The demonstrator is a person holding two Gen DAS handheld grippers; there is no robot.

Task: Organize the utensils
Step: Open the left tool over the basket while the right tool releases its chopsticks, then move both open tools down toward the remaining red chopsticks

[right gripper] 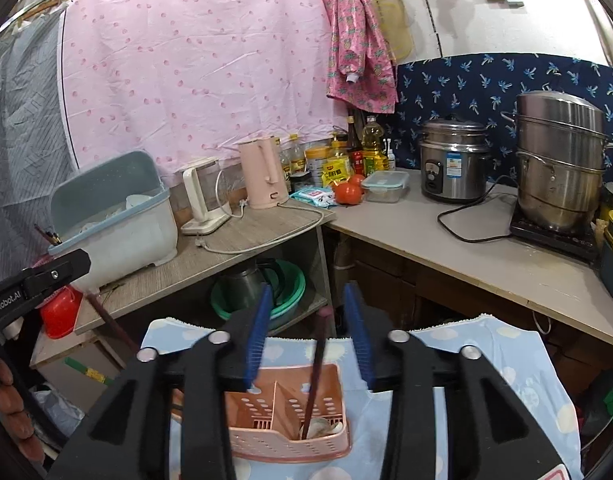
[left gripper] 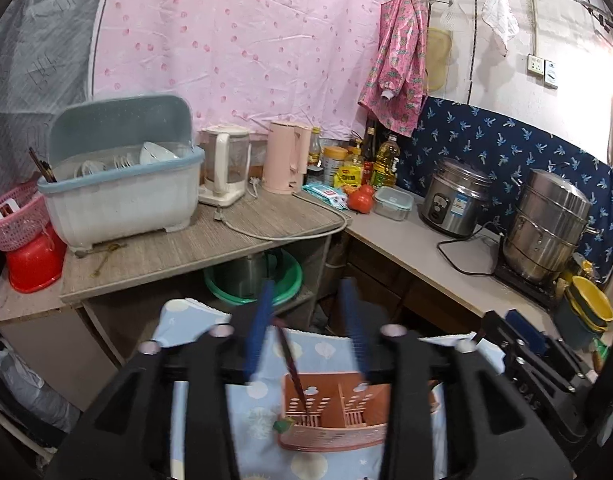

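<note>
Nearest the cameras, both grippers stand over a pink slotted utensil caddy (left gripper: pixel 332 416) that rests on a light blue patterned cloth (left gripper: pixel 202 396). The left gripper (left gripper: pixel 308 328) has its blue fingers (left gripper: pixel 262 320) spread apart; a dark chopstick (left gripper: pixel 290 364) stands between them, leaning, its lower end down in the caddy's left compartment, with clear space on either side, so nothing is pinched. The right gripper (right gripper: pixel 308 330) is likewise spread, and a second dark chopstick (right gripper: pixel 318 364) stands between its fingers (right gripper: pixel 258 324) without contact, its foot in the caddy's (right gripper: pixel 290 412) right compartment beside a pale spoon-like item (right gripper: pixel 320 426) that cannot be made out clearly. In the right wrist view the left gripper's black body shows at the left edge, with a person's fingertips (right gripper: pixel 10 400) below it. Further off, a wood-grain shelf counter (left gripper: pixel 210 240) carries a grey-blue dish drainer box (left gripper: pixel 122 188) with bowls inside and chopsticks at its corner, a white blender jug (left gripper: pixel 226 168) and a pink kettle (left gripper: pixel 284 158). A green basin (left gripper: pixel 254 280) sits beneath. On the adjoining counter (left gripper: pixel 406 240) stand bottles, a tomato (left gripper: pixel 360 200), a rice cooker (left gripper: pixel 454 196) and a steel steamer pot (left gripper: pixel 546 224). A pink dotted sheet (left gripper: pixel 234 40) covers the wall behind.
</note>
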